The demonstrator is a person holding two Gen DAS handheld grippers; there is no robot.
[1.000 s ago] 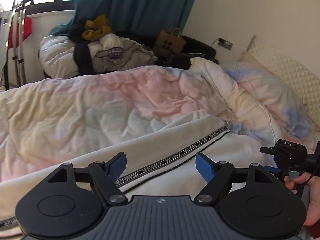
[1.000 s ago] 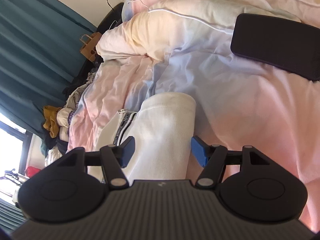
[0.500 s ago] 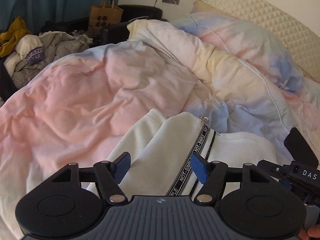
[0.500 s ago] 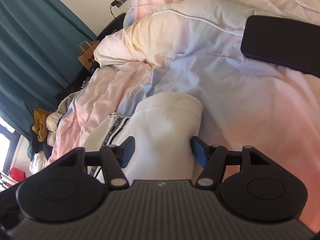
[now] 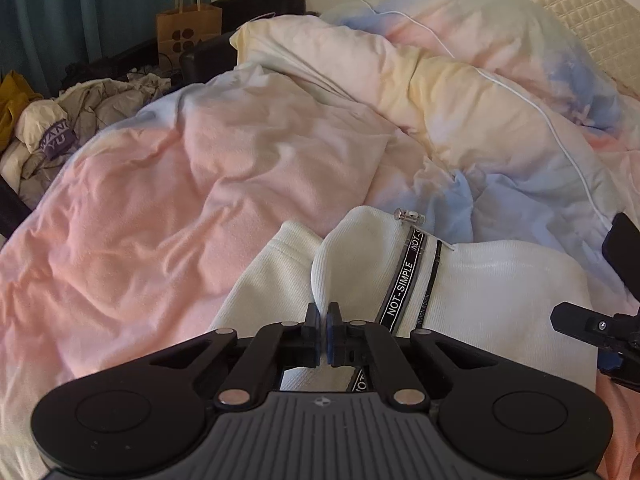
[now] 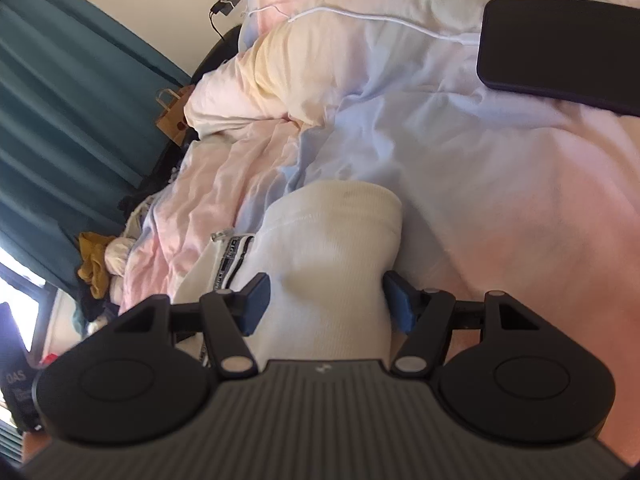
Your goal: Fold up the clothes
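Left wrist view: cream ribbed zip-up top (image 5: 480, 280) lies partly folded on the pastel duvet (image 5: 200, 168), black "NOT-SIMPLE" zipper tape (image 5: 404, 280) running up to the metal pull (image 5: 406, 215). Your left gripper (image 5: 323, 328) is clamped on a pinched ridge of the knit beside the tape. Right gripper (image 6: 324, 300) is spread wide, straddling the folded edge, gripping nothing. Fabric looks soft, light, stretchy, so it likely sags and drags; grab doubled edges or corners, not the zipper. Dark phone (image 6: 560, 40) sits well apart.
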